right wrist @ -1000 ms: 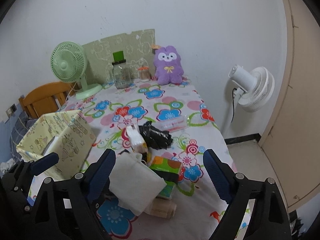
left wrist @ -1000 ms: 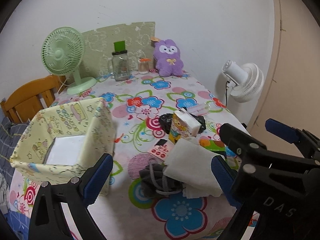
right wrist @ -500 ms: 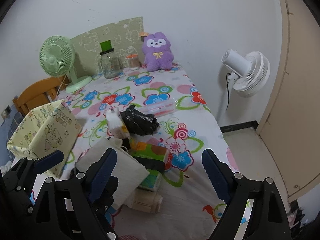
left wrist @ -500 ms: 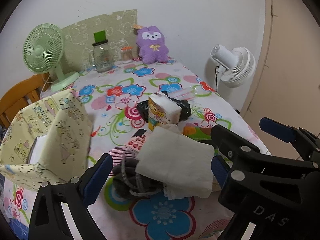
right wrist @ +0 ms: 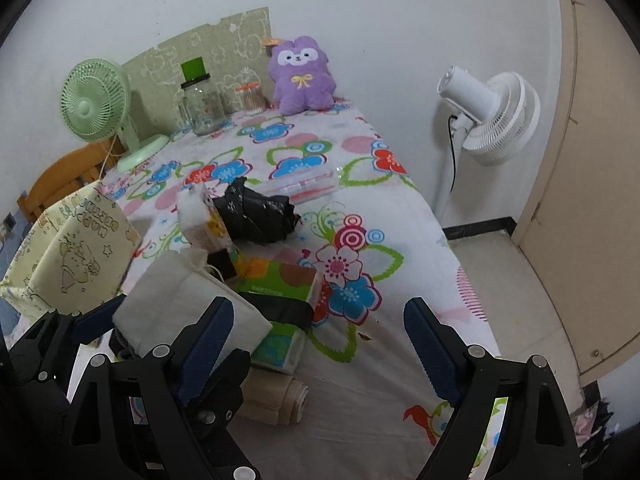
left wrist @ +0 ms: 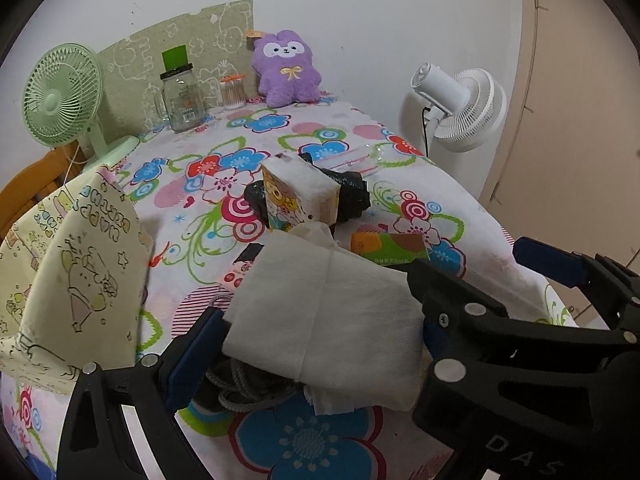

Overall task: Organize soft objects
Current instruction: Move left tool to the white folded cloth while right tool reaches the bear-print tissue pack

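A folded white cloth [left wrist: 332, 320] lies on a pile at the table's near edge, over a grey corded item [left wrist: 240, 388]. My left gripper [left wrist: 316, 348] is open, its blue pads on either side of the cloth. It also shows in the right wrist view [right wrist: 188, 308]. My right gripper [right wrist: 320, 344] is open and empty, above a green tissue pack [right wrist: 280, 284] and a beige roll [right wrist: 276, 396]. A yellow fabric box [left wrist: 68, 280] stands at the left. A purple plush [left wrist: 288, 68] sits at the back.
A cartoon tissue pack [left wrist: 300, 196] and a black bag [left wrist: 348, 196] lie mid-table on the floral tablecloth [left wrist: 440, 184]. A green fan [left wrist: 64, 96], a glass jar [left wrist: 182, 96] and a small jar [left wrist: 233, 92] stand at the back. A white fan [right wrist: 488, 120] stands right of the table.
Both grippers have moved forward and down toward the pile. The left gripper's pads now sit around the white cloth. Both stay open.
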Demonstrator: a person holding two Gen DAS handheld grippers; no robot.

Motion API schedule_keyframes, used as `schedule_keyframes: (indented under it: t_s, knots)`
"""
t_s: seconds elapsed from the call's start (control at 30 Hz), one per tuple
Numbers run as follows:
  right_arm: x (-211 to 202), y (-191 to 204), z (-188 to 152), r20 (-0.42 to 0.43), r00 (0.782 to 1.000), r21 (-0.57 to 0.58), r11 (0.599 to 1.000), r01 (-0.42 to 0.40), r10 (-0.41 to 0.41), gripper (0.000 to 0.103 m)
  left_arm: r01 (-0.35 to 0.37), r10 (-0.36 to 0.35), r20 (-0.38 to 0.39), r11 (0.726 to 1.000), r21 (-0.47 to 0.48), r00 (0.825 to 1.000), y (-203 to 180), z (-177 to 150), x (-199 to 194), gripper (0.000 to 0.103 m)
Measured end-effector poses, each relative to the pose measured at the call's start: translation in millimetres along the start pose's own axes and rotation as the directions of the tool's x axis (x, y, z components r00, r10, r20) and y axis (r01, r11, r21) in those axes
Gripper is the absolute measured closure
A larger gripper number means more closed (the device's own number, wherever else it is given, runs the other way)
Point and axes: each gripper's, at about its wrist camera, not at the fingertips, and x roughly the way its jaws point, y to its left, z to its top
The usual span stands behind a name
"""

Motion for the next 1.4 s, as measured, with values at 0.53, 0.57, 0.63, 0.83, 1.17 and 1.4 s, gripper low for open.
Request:
schedule_keyframes:
  t_s: [0.53,0.57,0.63,0.83,1.17,1.4]
  knots:
    - [12,4,5,-0.024,1.0,0.007,1.0,-0.015,0.016,0.014,0.015,-0.015,0.002,1.0,0.007,1.0,2,1,2,0.015]
    - [12,6,4,-0.023,1.0,0.005,1.0,-0.015,0.016,0.014,0.017,-0.017,0.003,1.0,0.003,1.0,3,1,1,0.016]
    - [10,8,4,-0.019,1.0,0.001,1.0,-0.015,0.015,0.014,0.022,-0.022,0.004,1.0,-0.003,1.0,5,1,-1,0.018]
    - [3,17,5,-0.004,1.0,-0.016,1.0,-0.025,0.025,0.014,0.028,-0.028,0.017,0.999,-0.018,0.999,11,-2,-9,0.021]
    - [-4,34,8,0.014,0.999,-0.043,0.998,-0.051,0.052,0.014,0.007,-0.004,0.054,0.998,-0.061,0.999,27,-4,-24,0.024]
    - [-2,45,16,0.022,0.997,-0.068,0.995,-0.07,0.071,0.014,-0.012,0.018,0.075,0.996,-0.086,0.997,37,2,-27,0.025]
